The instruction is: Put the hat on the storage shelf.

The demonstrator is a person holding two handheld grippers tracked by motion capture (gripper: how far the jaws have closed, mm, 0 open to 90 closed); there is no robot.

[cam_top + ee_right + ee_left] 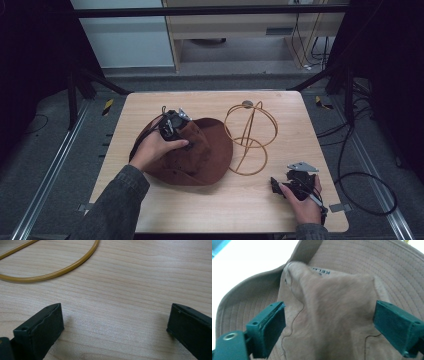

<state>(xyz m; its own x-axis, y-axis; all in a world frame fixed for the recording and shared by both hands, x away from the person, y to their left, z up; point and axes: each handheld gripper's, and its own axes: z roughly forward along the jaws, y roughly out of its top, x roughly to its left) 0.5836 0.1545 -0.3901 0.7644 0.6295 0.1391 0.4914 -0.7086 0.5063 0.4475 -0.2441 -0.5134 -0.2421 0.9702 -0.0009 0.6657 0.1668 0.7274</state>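
A brown hat (200, 152) with a wide brim lies on the left half of a light wooden table (215, 200), and its crown is crumpled and pushed upward. The person's left hand (155, 147) comes from the bottom left and holds the left gripper (175, 122) on top of this crown. In the left gripper view the two jaws stand wide apart, one on each side of the raised fold of the crown (329, 312); the left one is touching the fabric or very near it, and the right one is just beside it, but they do not press the fold between them. Behind the fold the stitched brim (367, 267) curves around, and a small printed label (320, 271) is visible near the top of the crown, too small to read. Just to the right of the hat stands a hat stand (250, 137) made of thin golden wire, with a round ring as base on the table and crossing hoops above; the brim reaches close to this base ring. The right hand (307, 202) rests near the front right corner of the table and holds the right gripper (292, 182), well apart from the hat. In the right gripper view its jaws are also spread wide over bare wood, with nothing between them, and a piece of the golden base ring (55, 272) curves across the table beyond them.
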